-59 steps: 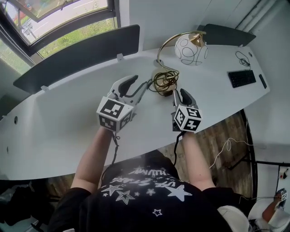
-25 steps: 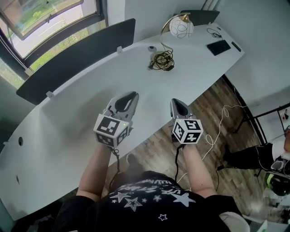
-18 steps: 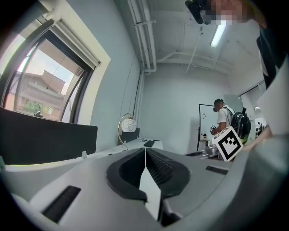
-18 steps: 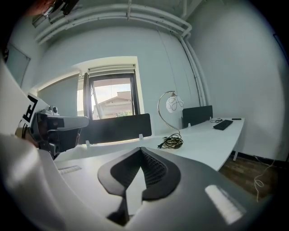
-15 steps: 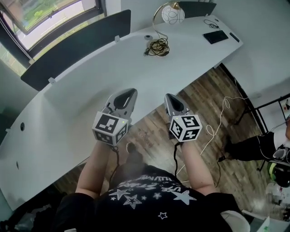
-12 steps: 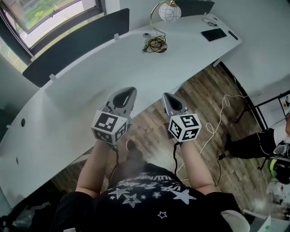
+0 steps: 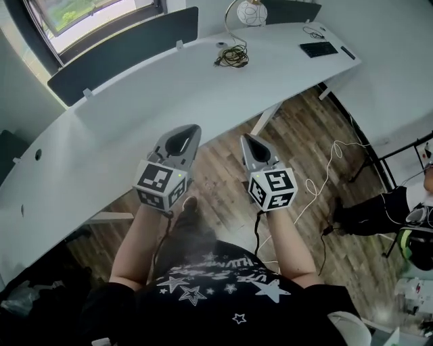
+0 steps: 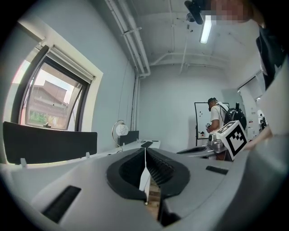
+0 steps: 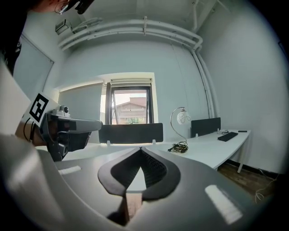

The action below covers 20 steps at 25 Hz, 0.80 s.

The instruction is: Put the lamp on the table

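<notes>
The lamp (image 7: 252,12), a gold arched stem with a white globe shade, stands at the far end of the white curved table (image 7: 135,115). Its coiled cord (image 7: 233,59) lies by the base. Both grippers are well back from it, off the table and over the wooden floor. My left gripper (image 7: 191,128) is shut and empty, and so is my right gripper (image 7: 245,137). In the left gripper view the lamp (image 8: 120,130) is small and distant beyond the closed jaw tips (image 8: 145,151). The right gripper view shows the lamp (image 9: 182,118) upright on the table past its own closed tips (image 9: 141,149).
A black keyboard (image 7: 318,48) lies at the table's right end. Dark partition screens (image 7: 128,40) line its far edge under a window (image 7: 74,10). A loose cable (image 7: 331,162) trails over the wooden floor (image 7: 223,169). A person (image 7: 406,216) sits low at right.
Both grippers have drawn back from the table edge to over the floor. The lamp stays in place on the table and now looks farther away.
</notes>
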Each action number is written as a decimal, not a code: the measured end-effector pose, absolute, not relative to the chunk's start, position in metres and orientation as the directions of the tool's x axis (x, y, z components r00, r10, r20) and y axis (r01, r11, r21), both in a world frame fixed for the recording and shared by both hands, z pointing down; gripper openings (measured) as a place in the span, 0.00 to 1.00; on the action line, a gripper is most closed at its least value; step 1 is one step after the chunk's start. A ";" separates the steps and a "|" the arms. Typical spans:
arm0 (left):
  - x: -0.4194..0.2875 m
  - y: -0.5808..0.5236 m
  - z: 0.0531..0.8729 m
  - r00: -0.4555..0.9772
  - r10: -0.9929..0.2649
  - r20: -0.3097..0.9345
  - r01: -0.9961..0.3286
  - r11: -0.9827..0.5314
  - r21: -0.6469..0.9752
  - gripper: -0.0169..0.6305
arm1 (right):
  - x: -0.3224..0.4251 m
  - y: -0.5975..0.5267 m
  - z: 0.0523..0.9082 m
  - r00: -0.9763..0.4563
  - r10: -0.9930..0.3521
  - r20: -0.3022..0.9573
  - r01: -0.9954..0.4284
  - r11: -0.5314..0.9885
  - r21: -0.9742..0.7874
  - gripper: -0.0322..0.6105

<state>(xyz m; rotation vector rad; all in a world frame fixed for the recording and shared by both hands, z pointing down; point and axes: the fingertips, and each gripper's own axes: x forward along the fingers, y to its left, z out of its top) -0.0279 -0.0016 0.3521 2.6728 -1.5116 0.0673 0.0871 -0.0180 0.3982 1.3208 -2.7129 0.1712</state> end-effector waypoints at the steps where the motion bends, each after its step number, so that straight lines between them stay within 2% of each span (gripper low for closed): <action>1: -0.028 0.003 0.353 0.508 -0.858 0.074 -0.861 -0.506 0.036 0.05 | 0.088 -0.013 0.398 -0.616 -0.773 0.155 -0.786 0.616 -0.050 0.05; 13: -0.040 0.023 0.360 0.495 -0.865 0.087 -0.869 -0.494 0.034 0.05 | 0.087 0.000 0.400 -0.617 -0.770 0.164 -0.786 0.614 -0.075 0.05; 20: -0.074 0.035 0.356 0.490 -0.867 0.091 -0.872 -0.488 0.044 0.05 | 0.057 0.008 0.393 -0.615 -0.771 0.164 -0.788 0.611 -0.076 0.05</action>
